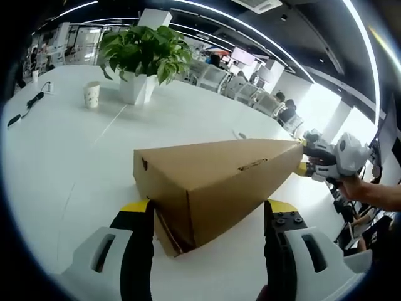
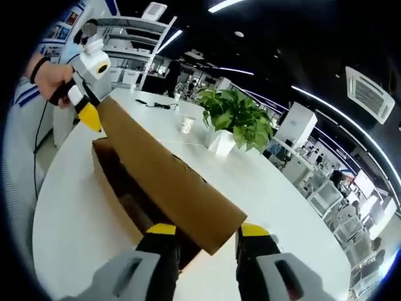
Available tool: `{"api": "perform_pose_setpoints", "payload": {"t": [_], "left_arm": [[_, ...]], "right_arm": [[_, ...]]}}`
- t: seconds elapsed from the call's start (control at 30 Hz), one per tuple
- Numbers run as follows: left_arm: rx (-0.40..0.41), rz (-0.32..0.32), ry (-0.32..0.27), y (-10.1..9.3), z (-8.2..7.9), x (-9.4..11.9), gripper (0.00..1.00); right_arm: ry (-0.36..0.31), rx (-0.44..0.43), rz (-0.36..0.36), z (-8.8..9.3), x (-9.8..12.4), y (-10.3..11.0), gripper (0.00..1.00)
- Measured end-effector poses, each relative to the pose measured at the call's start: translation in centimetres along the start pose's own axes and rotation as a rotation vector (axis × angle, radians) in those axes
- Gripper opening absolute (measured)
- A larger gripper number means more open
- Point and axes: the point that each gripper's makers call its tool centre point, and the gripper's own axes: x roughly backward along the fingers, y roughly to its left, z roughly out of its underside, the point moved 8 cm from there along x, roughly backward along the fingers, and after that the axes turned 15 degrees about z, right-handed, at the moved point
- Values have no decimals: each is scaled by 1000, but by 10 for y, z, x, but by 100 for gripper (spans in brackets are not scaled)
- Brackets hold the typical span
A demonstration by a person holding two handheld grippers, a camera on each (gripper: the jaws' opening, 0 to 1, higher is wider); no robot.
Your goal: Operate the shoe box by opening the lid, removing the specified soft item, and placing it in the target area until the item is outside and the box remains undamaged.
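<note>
As lid (image 2: 169,182) lifts clear of shoe box (image 1: 207,188) on white bench (image 1: 75,163), left gripper (image 1: 207,229) and right gripper (image 2: 207,241) fingers straddle opposite lid ends, pinching unconfirmed; interior dark, soft item unseen; plant (image 1: 147,53) far.

The box (image 2: 125,182) sits on the white table (image 2: 263,200), its lid (image 2: 163,169) raised. The right gripper (image 2: 203,241) straddles the lid's near corner; the left gripper (image 2: 88,103) touches its far end. A plant (image 2: 238,119) and cup (image 2: 186,125) stand beyond the box.
</note>
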Motion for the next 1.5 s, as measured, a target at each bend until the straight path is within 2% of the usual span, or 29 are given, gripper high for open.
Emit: {"api": "perform_pose_setpoints", "payload": {"t": [0.2, 0.57, 0.8, 0.9, 1.13, 1.33, 1.5], "left_arm": [[-32, 2, 15, -2, 0, 1, 72], [-139, -13, 40, -2, -1, 4, 70], [-243, -100, 43, 8, -9, 9, 69], [-331, -157, 55, 13, -15, 11, 67], [-482, -207, 66, 15, -22, 7, 56], [-531, -225, 61, 16, -23, 6, 46], [-553, -242, 32, 17, -27, 6, 37]], "right_arm": [[14, 3, 48, 1, -5, -5, 19], [23, -42, 105, 1, -9, -13, 9], [40, -58, 116, 1, -9, -11, 8], [44, -64, 117, 0, -9, -12, 8], [45, -61, 127, -1, -10, -13, 6], [45, -68, 133, -3, -11, -15, 4], [46, -74, 139, -5, -13, -17, 3]]}}
